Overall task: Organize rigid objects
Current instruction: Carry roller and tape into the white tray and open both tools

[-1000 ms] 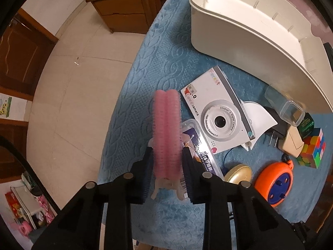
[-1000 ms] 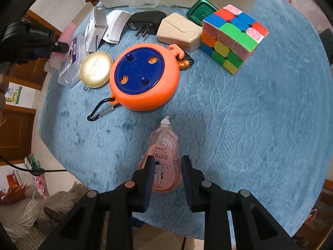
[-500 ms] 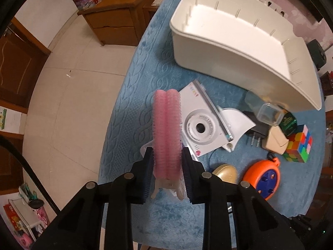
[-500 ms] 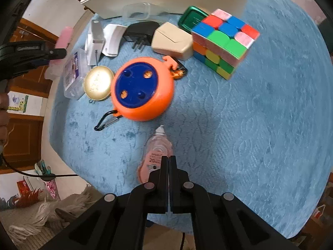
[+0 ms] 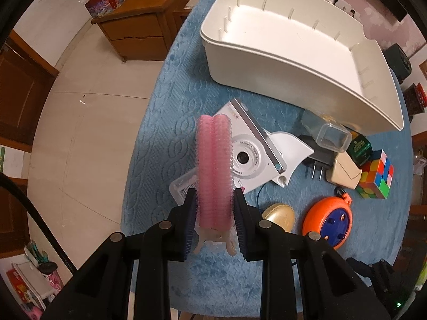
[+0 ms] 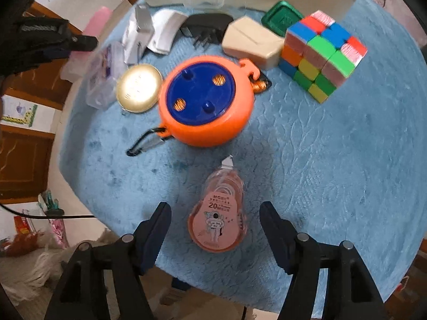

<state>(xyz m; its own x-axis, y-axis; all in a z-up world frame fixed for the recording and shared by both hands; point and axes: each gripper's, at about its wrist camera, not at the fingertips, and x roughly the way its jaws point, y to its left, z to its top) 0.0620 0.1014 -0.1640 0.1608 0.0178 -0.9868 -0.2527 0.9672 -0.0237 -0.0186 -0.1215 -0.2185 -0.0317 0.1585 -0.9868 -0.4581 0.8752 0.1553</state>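
Between my left gripper's (image 5: 214, 208) pads: pink bristly hair roller (image 5: 213, 170), clamped tight, long axis running straight up frame, lifted above blue tablecloth (image 5: 170, 122). Roller's clip end hidden behind fingers; it covers part of white toy camera (image 5: 253, 154). White bin (image 5: 267, 61) upper right of frame. Right view: my right gripper (image 6: 216, 226) has just been opening, jaws wide either side of correction tape dispenser (image 6: 217, 218), pads not touching; nozzle points up frame toward orange cord reel (image 6: 205, 101). Picture blurred.
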